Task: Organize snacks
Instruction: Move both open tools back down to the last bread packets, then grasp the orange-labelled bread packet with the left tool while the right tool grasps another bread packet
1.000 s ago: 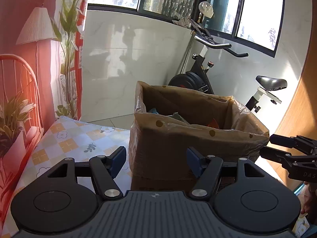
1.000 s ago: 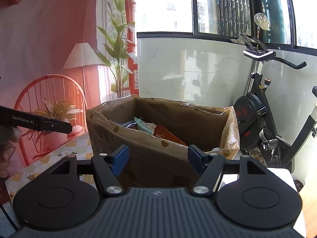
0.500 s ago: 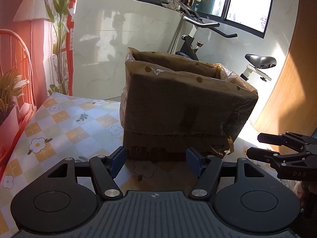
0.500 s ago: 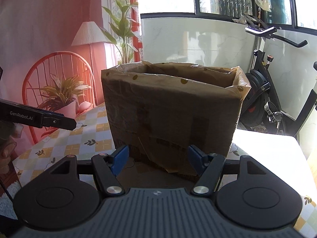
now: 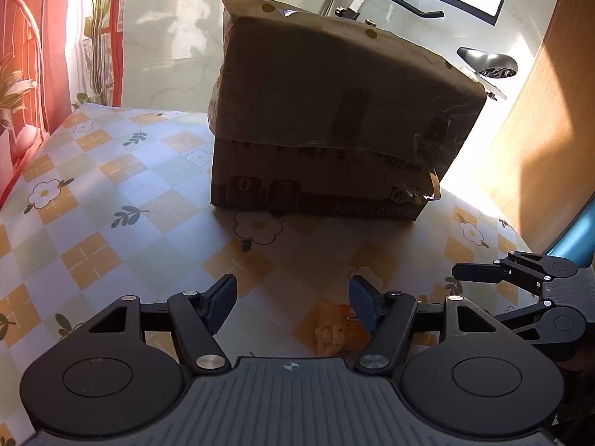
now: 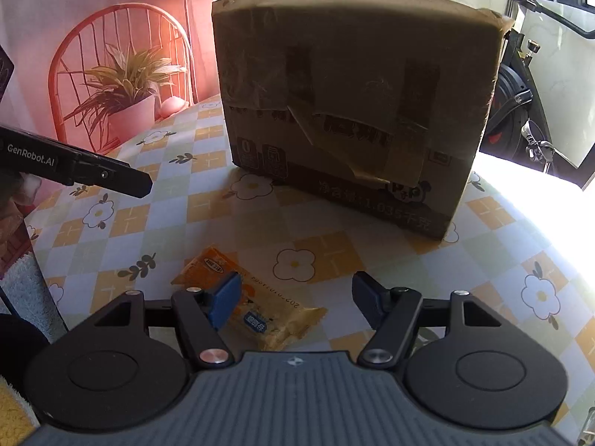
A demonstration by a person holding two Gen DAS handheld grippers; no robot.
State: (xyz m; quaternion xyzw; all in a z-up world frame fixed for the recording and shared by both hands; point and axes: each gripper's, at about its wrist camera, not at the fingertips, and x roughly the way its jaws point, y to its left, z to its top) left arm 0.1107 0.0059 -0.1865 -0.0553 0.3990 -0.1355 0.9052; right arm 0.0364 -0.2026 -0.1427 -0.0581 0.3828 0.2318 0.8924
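Cardboard, brown and taped: the big box stands on the checked floral tabletop ahead of my tools. The orange snack packet lies under my wide-open, empty right tool; left tool likewise gapes, empty.

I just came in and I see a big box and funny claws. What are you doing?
A person is tidying snacks with a two-finger gripper in each hand. The tall cardboard box stands on the flowery tablecloth. One orange snack packet lies flat in front of it. The right gripper and left gripper are both open and low over the table, holding nothing. The packet lies between them, not picked up yet.
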